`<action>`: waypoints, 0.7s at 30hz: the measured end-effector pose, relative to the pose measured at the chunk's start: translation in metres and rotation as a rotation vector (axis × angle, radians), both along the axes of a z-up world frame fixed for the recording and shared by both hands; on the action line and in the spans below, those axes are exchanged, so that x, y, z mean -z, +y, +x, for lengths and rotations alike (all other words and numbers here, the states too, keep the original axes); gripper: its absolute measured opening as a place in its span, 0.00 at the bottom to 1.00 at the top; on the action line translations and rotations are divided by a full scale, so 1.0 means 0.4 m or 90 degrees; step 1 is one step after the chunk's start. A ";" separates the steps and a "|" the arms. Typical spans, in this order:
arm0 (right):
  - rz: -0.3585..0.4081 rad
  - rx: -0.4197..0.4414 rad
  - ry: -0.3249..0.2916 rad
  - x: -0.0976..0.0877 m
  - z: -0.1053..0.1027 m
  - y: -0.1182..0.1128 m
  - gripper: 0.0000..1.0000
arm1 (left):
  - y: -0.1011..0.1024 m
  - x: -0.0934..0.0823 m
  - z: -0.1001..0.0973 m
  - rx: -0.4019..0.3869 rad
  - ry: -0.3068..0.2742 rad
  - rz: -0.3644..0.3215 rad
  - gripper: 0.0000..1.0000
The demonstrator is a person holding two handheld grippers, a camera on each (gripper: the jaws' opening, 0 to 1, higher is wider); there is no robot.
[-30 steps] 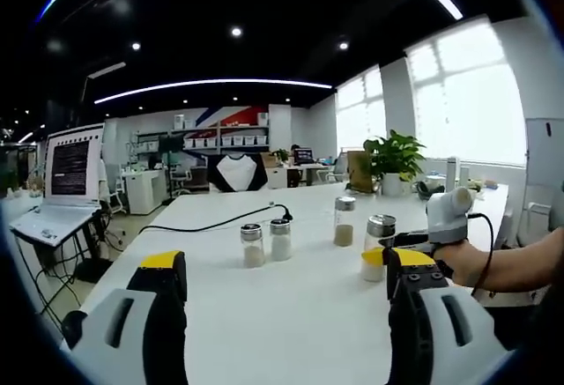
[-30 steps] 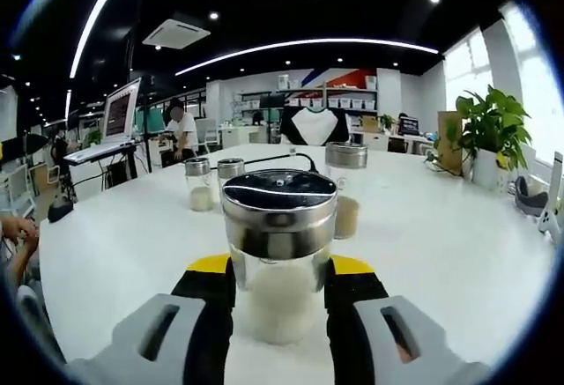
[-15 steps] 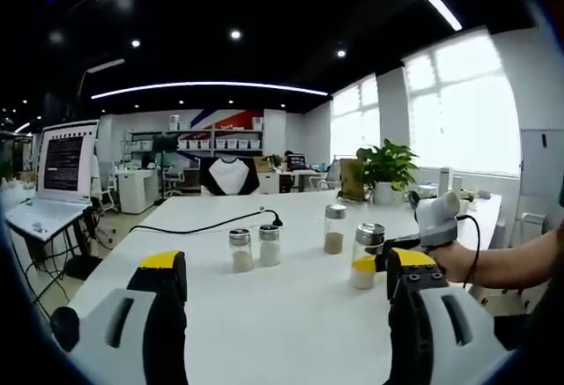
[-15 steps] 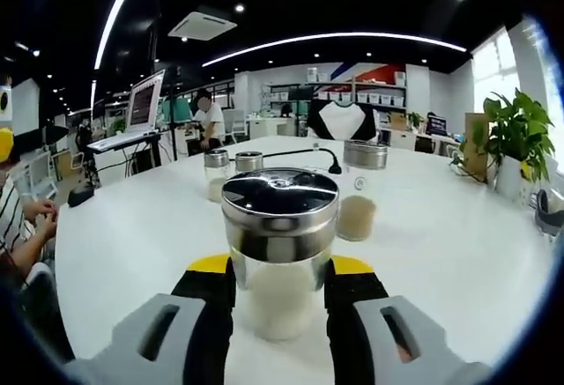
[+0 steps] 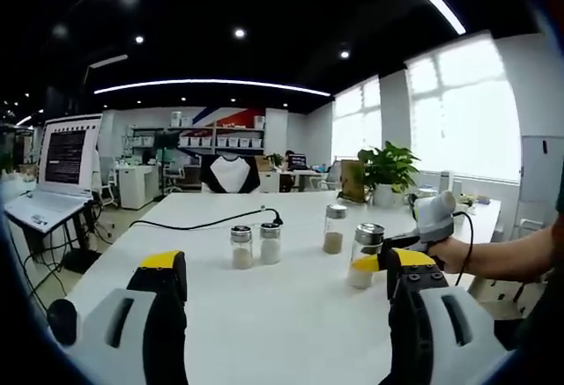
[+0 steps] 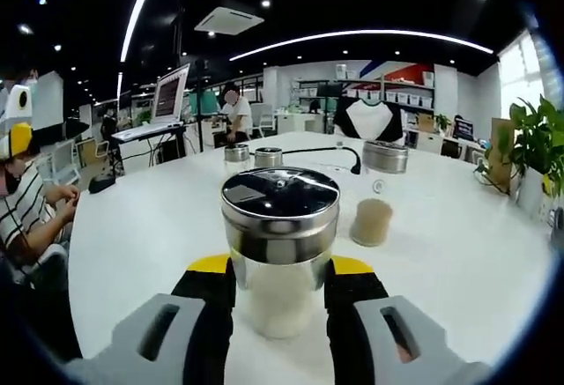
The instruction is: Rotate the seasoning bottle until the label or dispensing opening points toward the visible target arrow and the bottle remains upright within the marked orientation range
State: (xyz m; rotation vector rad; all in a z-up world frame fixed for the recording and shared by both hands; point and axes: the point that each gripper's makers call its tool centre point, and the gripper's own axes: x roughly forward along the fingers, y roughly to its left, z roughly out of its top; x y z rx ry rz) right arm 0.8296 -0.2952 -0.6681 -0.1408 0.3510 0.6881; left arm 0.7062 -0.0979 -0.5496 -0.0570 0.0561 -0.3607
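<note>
Bottle (image 6: 279,244), steel-capped and holding pale seasoning, stands upright on the white tabletop (image 6: 141,244), pinched at its glass body by the right tool (image 6: 279,290). The left tool (image 5: 280,290) hangs spread above the tabletop, well apart from three other shakers (image 5: 254,244). No arrow is visible; turning is best done slowly about the vertical axis, with the grip firm and the base flat.

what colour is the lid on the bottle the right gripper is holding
Shiny silver metal lid, clearest in the right gripper view.
</note>
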 end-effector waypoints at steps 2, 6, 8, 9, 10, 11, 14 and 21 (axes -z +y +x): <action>0.000 -0.014 0.001 0.001 0.001 0.001 0.38 | 0.003 0.001 0.000 -0.002 0.000 0.005 1.00; 0.003 -0.049 0.002 0.000 0.003 0.003 0.38 | 0.008 0.002 0.000 -0.002 0.001 0.010 1.00; 0.002 -0.061 0.002 0.000 0.004 0.003 0.38 | 0.009 0.006 0.000 -0.001 0.004 0.015 1.00; -0.001 -0.070 0.002 0.000 0.003 0.004 0.38 | 0.010 0.007 0.000 -0.001 0.004 0.015 1.00; -0.001 -0.074 0.003 0.000 0.003 0.004 0.38 | 0.011 0.008 0.001 -0.002 0.005 0.013 1.00; -0.001 -0.080 0.004 0.000 0.002 0.005 0.38 | 0.011 0.008 0.001 -0.003 0.005 0.011 1.00; 0.003 -0.090 0.005 0.000 0.001 0.007 0.38 | 0.011 0.008 0.003 -0.005 0.005 0.005 1.00; 0.007 -0.094 0.005 0.000 0.000 0.011 0.39 | 0.012 0.009 0.008 -0.004 0.005 0.003 1.00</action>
